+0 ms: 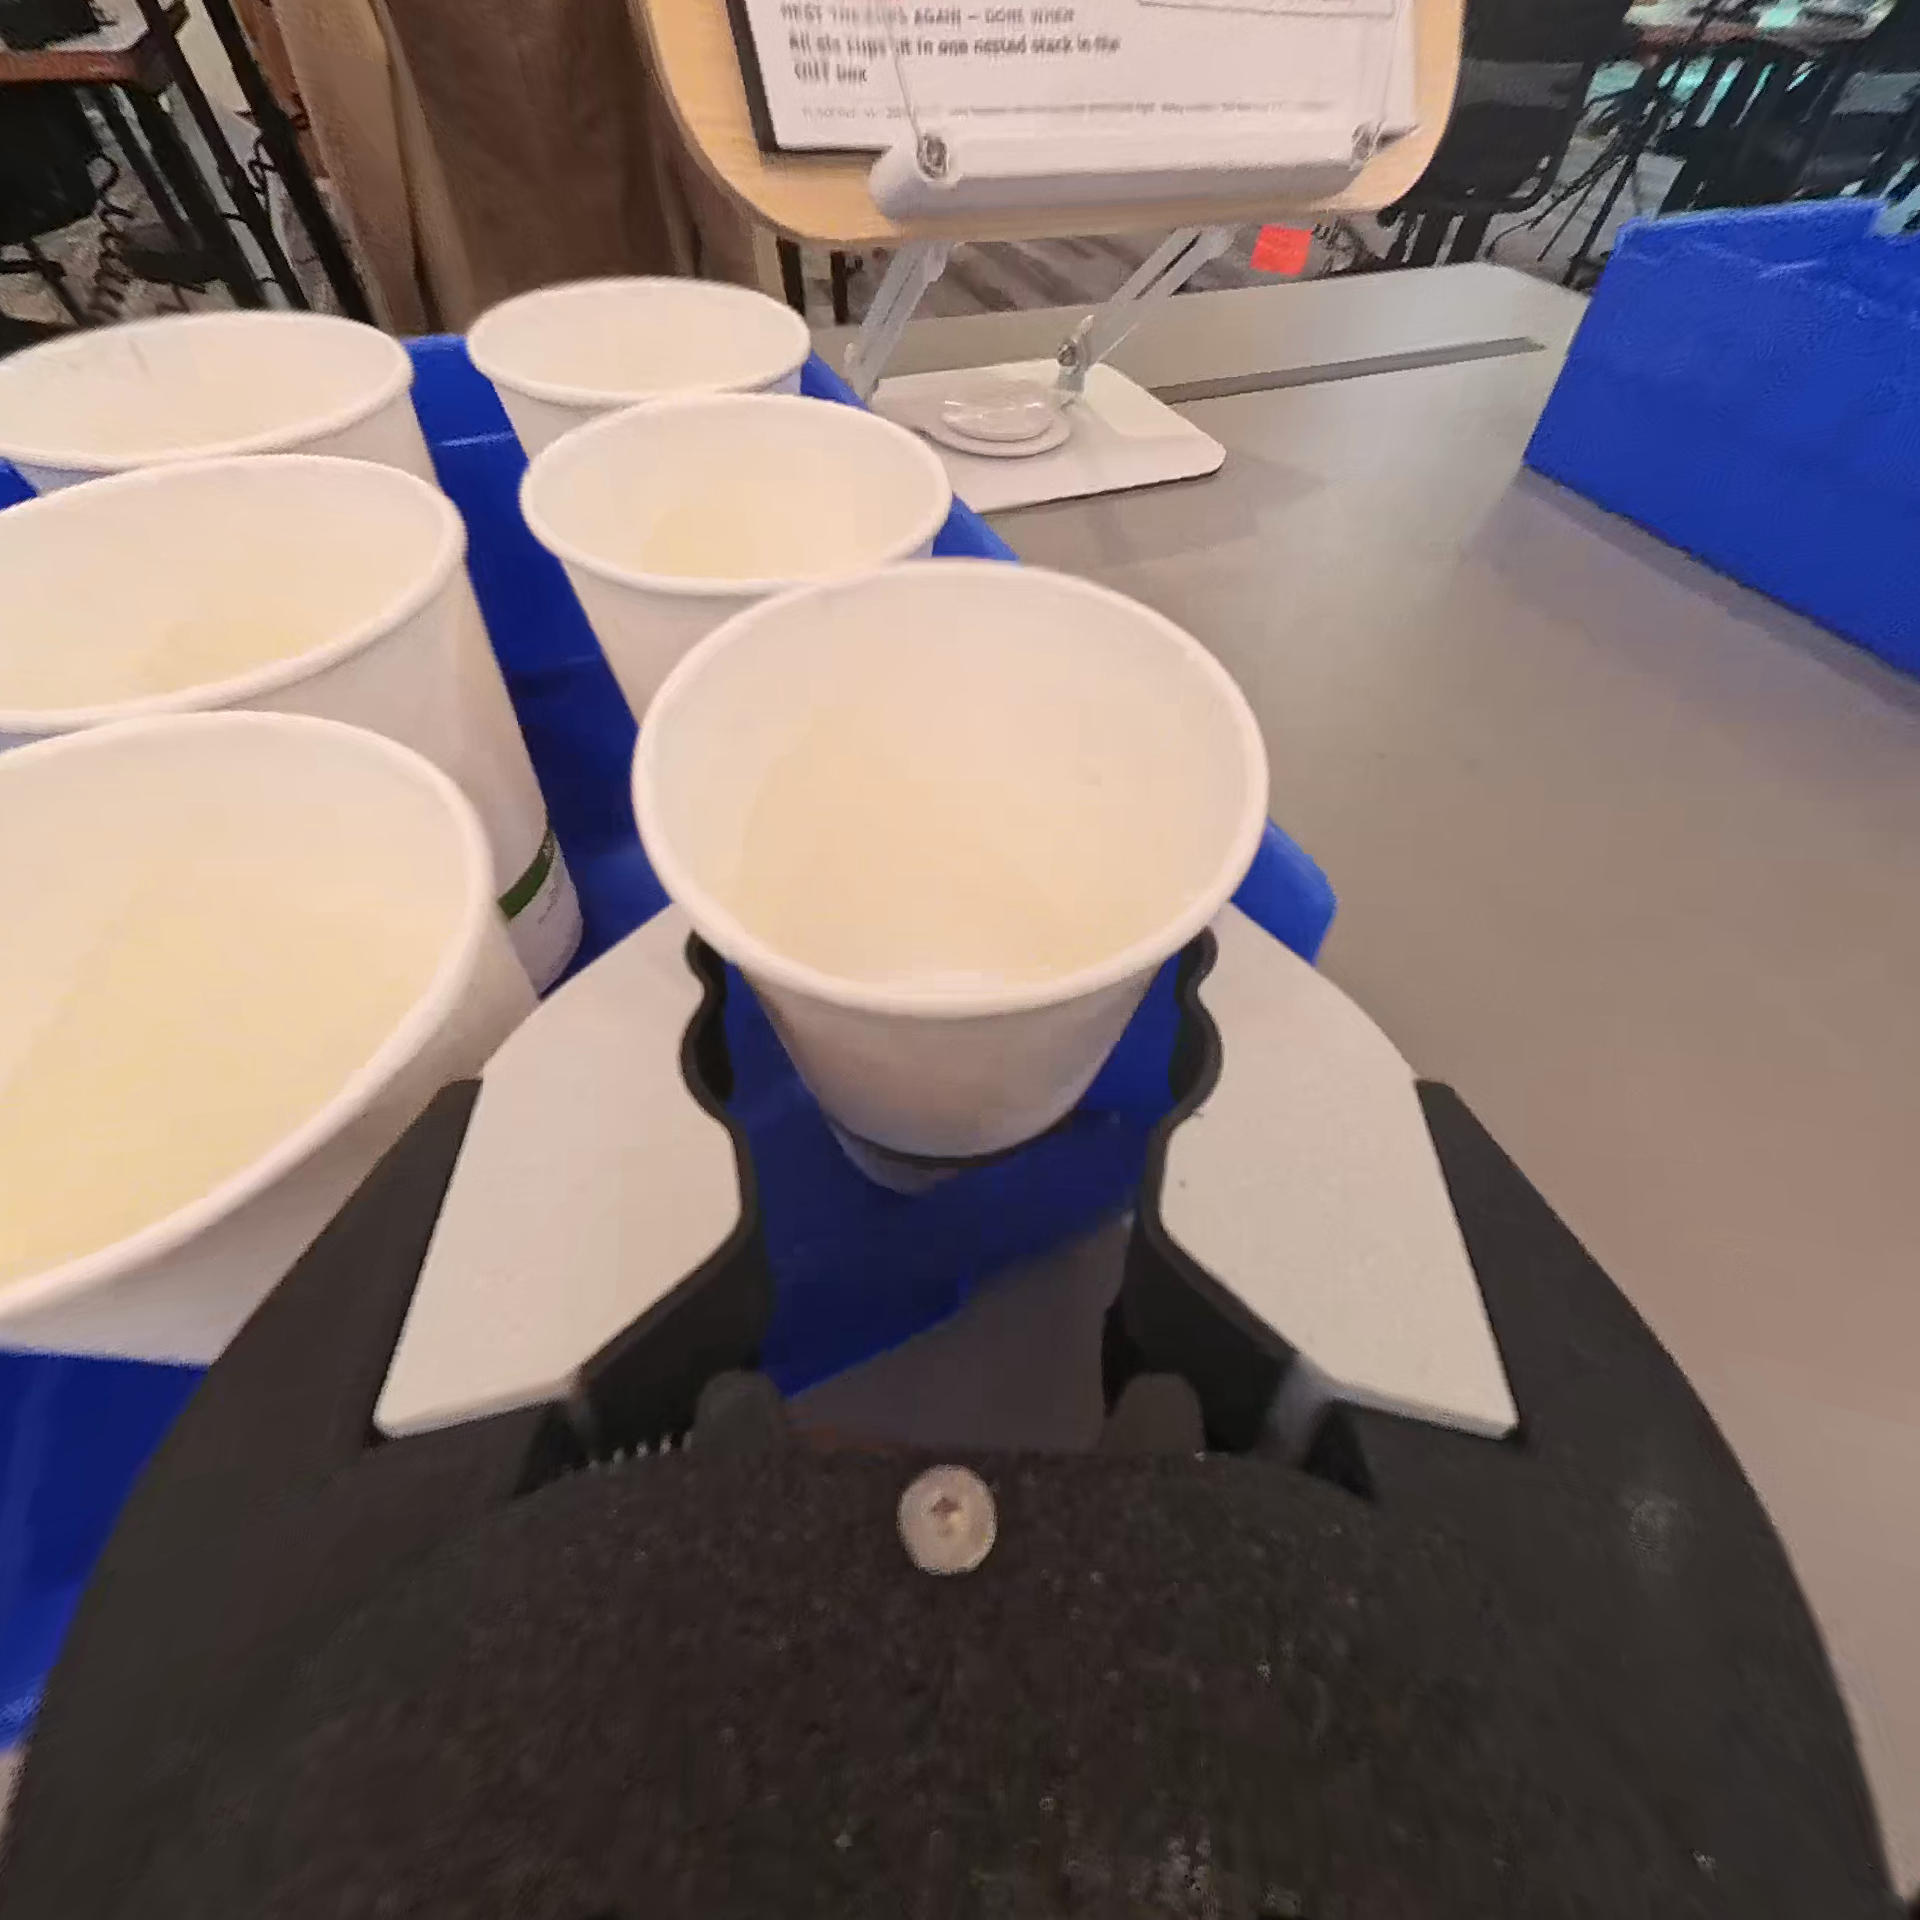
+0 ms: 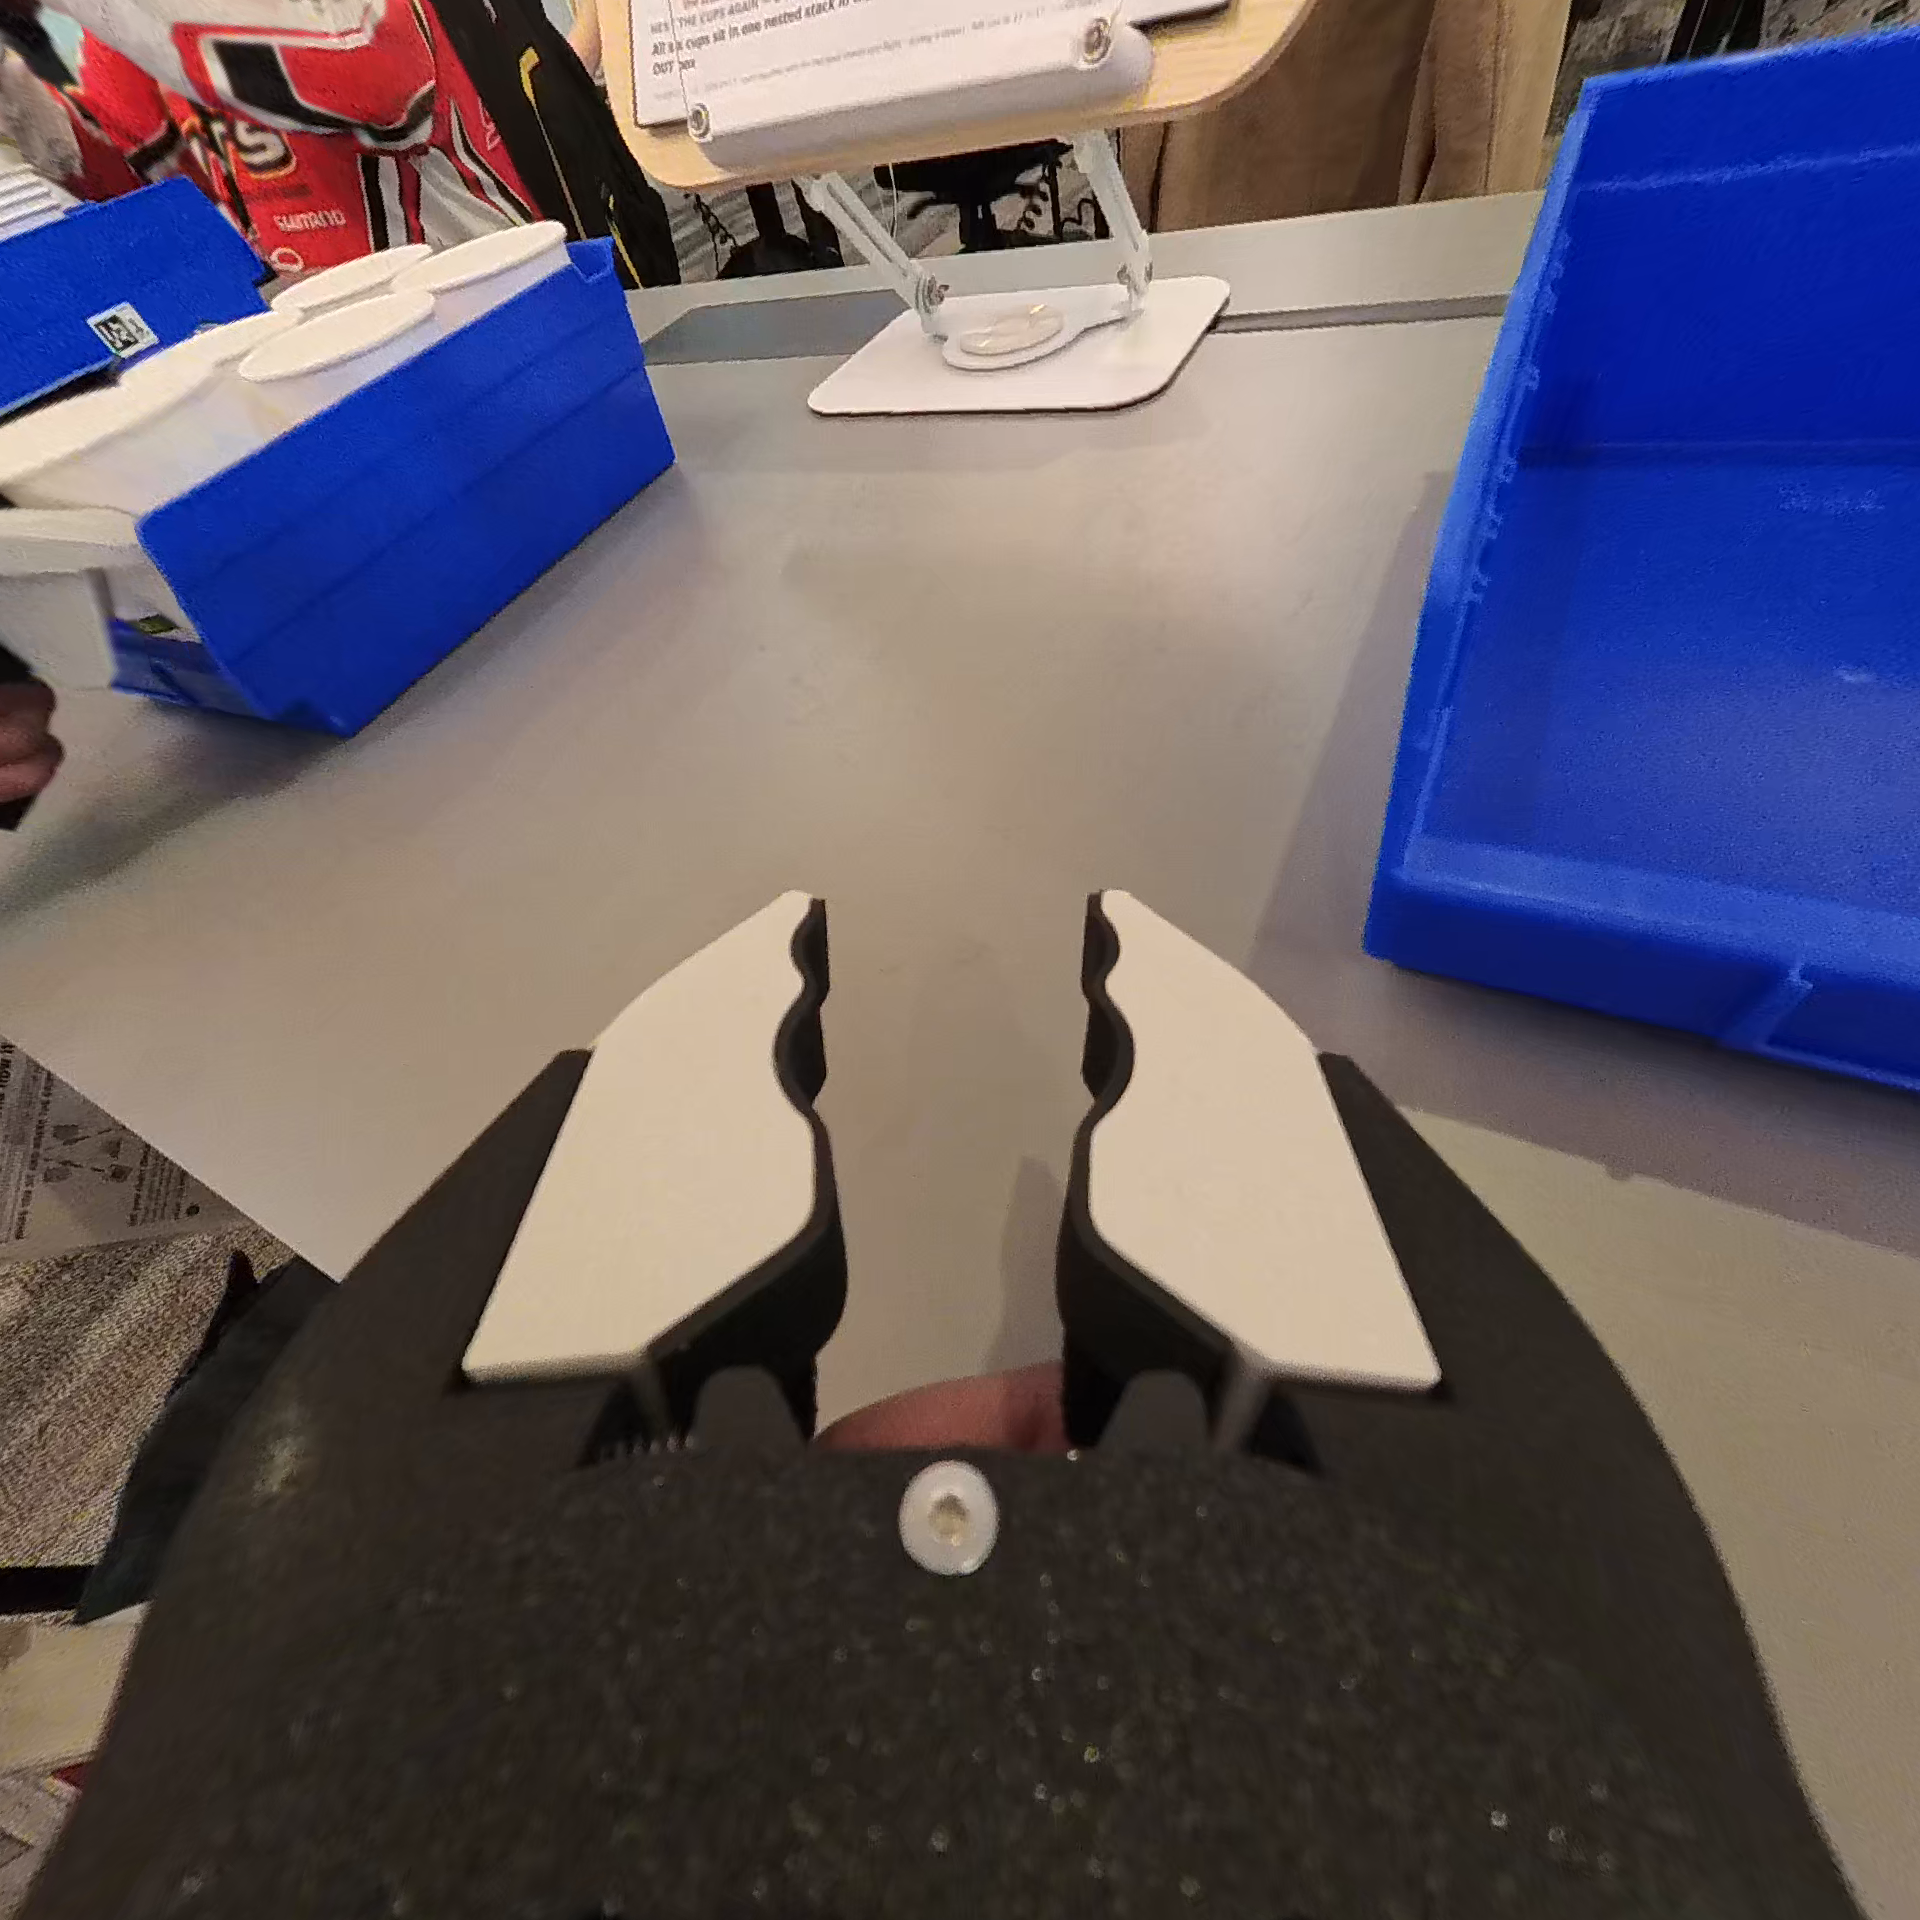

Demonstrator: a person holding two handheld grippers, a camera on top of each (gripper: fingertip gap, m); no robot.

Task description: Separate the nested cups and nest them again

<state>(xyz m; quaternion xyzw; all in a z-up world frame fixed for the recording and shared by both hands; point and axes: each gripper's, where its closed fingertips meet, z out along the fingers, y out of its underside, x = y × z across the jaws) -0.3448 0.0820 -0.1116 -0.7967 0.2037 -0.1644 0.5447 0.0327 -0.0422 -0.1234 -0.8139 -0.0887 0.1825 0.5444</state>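
Note:
Several white paper cups stand apart and upright in a blue bin (image 1: 551, 675) on the left. The nearest cup (image 1: 945, 852) stands at the bin's near right corner. My left gripper (image 1: 951, 977) is open, with a finger on each side of this cup's lower wall; thin blue gaps show between cup and pads. Other cups stand behind it (image 1: 727, 499) and to the left (image 1: 208, 935). My right gripper (image 2: 956, 935) is open and empty, low over the grey table (image 2: 935, 644). The same bin (image 2: 416, 520) with its cups (image 2: 332, 343) shows at the far left.
A second blue bin (image 2: 1683, 644) lies empty on the right; it also shows in the left wrist view (image 1: 1766, 416). A white stand (image 2: 1023, 348) holding an instruction board sits at the table's back. Printed paper (image 2: 73, 1164) lies below the table's front-left edge.

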